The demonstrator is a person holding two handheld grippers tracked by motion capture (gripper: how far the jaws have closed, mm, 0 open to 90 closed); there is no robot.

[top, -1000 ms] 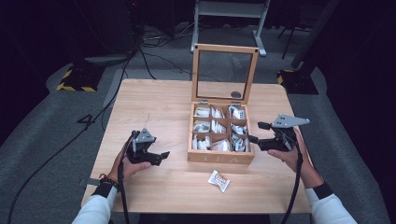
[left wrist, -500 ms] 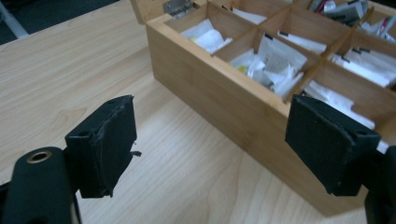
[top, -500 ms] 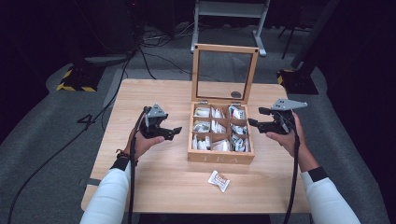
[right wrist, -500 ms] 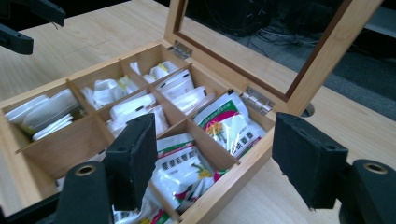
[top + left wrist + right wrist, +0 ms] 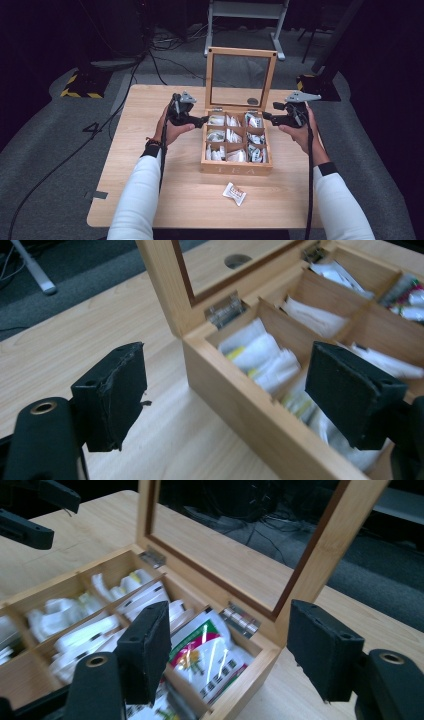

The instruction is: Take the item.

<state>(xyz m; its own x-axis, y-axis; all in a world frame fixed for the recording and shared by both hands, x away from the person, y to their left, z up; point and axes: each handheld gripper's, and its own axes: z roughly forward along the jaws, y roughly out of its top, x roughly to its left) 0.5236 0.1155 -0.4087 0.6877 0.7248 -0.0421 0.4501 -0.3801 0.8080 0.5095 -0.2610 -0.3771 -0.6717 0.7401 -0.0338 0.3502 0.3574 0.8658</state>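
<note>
Both tools sit wide open and empty, left tool (image 5: 204,119) and right tool (image 5: 266,116) flanking the tea box's (image 5: 236,170) hinge end, probably lining up to shut its upright lid (image 5: 241,52).

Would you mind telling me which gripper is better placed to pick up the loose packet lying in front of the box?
Neither clearly. The packet lies nearer the right half of the box, so I lean right gripper. The left gripper is open too, and both are up at the box's back corners.
</note>
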